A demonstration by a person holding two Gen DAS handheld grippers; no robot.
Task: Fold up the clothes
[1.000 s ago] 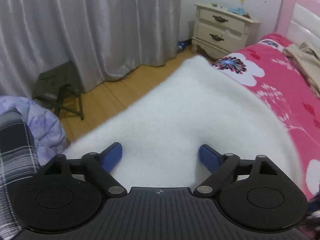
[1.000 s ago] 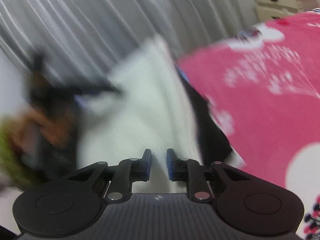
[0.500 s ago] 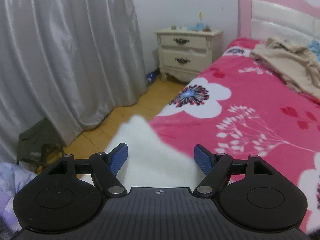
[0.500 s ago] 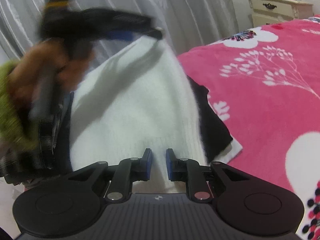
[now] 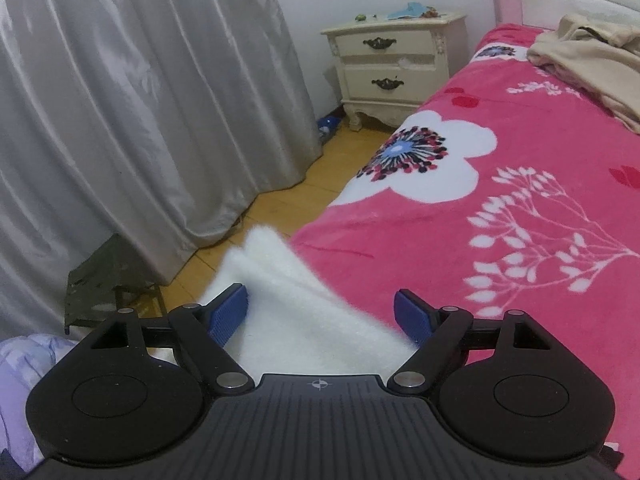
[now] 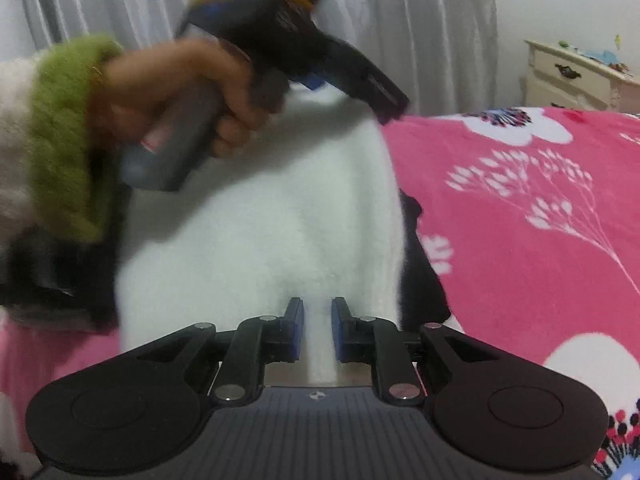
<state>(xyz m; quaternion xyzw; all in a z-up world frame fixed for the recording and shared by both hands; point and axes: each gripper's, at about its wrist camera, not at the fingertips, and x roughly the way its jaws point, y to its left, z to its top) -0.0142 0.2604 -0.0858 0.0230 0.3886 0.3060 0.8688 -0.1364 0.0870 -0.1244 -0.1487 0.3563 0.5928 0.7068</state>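
Broadly, the pink floral bed (image 5: 520, 208) carries the white fleece garment (image 6: 260, 220) at its near edge. Over it, the left gripper (image 5: 322, 312) has just been widening, unclamped, while the right gripper (image 6: 316, 328) pinches the fleece's fold.
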